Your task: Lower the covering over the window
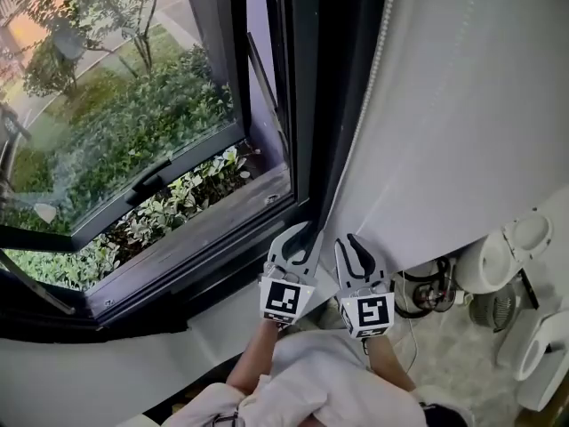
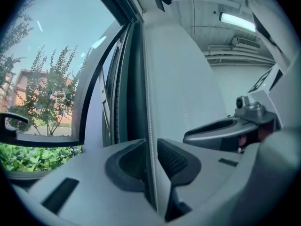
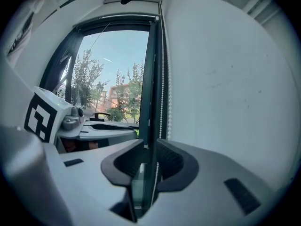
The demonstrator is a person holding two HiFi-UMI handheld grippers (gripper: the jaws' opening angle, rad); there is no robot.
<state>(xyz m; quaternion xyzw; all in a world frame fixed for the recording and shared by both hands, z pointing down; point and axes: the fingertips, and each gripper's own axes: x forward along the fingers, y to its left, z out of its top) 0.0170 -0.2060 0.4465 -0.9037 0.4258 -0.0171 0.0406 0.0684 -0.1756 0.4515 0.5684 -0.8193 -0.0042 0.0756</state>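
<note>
Progress looks close to nil from the head view: the window frame [image 1: 307, 105] stands dark and uncovered, its open sash [image 1: 133, 185] gives onto shrubs [image 1: 160, 105], and no blind shows anywhere across the glass, so the covering is presumably rolled up above, out of sight. Its bead chain [image 1: 360, 123] slants down along the frame's right edge, beside the white wall [image 1: 471, 105], to the left hand-held gripper [image 1: 307, 234]. The right hand-held gripper [image 1: 349, 240] sits just beside it, and both point at the frame above the pale sill [image 1: 222, 323]. In the left gripper view the chain runs straight up from between the ribbed pads, which are clenched on it; the right hand-held gripper lies close at the right, and a ceiling strip light [image 2: 237, 20] glows overhead. In the right gripper view the chain hangs down the frame's right side and passes between this hand-held gripper's pads too. They are drawn in close around it and appear to pinch it, though a sliver of the dark frame shows in the gap. The pane [image 3: 113, 69] here is bare up to its top edge, with sky and trees fully visible. Judging by that, the hold on the chain is made and the whole of the lowering is left: pulling the chain until the blind comes down across the window.
</note>
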